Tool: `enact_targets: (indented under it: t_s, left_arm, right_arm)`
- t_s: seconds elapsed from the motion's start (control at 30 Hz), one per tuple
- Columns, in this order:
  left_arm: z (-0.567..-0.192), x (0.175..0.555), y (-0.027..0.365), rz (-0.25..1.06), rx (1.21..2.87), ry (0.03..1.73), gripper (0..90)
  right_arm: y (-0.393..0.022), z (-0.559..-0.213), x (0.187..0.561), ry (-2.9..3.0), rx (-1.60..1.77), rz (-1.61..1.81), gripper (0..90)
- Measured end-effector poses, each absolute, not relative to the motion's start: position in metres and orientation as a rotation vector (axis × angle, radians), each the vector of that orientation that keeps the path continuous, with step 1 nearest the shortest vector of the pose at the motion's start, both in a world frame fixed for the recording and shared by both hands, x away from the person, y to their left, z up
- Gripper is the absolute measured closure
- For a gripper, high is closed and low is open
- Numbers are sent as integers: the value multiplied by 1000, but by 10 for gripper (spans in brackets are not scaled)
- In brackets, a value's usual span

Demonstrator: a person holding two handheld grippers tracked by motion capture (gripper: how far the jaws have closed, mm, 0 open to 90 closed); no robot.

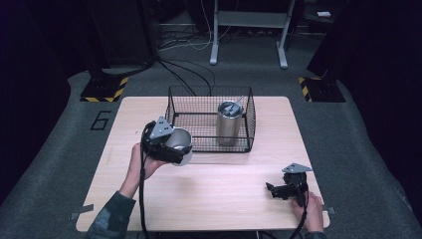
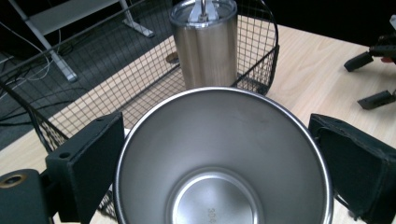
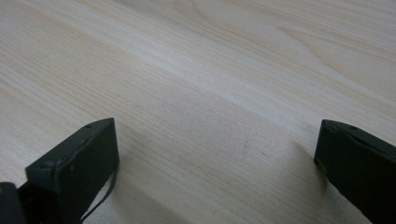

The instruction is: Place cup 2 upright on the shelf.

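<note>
My left gripper [image 1: 171, 149] clenches the open steel cup [image 2: 223, 158] at frame centre-left, so I'd keep it level nearing the wire basket [image 1: 247, 107]; my right gripper [image 1: 278, 191] rests released.

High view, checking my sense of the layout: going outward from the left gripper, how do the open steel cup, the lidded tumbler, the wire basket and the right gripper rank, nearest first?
1. Open steel cup, held in the left gripper.
2. Wire basket, just beyond and to its right.
3. Lidded tumbler, standing inside the basket.
4. Right gripper, across the table at the near right edge.
</note>
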State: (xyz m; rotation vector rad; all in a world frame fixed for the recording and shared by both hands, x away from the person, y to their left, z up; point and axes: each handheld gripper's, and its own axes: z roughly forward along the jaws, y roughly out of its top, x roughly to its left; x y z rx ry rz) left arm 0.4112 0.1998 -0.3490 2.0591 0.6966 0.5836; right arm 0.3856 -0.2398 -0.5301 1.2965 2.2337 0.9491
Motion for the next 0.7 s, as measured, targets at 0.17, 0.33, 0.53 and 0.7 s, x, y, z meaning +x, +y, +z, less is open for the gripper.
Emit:
enact_targets:
  t_s: [0.17, 0.33, 0.53, 0.7]
  left_arm:
    - [-343, 421, 192, 596, 2057, 692, 67]
    - [-337, 431, 187, 597, 2057, 690, 67]
    - [-333, 440, 182, 600, 2074, 675, 67]
    - [-331, 449, 178, 601, 2081, 685, 67]
  right_arm:
    - [-240, -530, 386, 2234, 1296, 949, 0]
    - [-240, -530, 386, 2234, 1296, 949, 0]
    - [-240, -530, 386, 2234, 1296, 949, 0]
    - [-240, -530, 386, 2234, 1296, 949, 0]
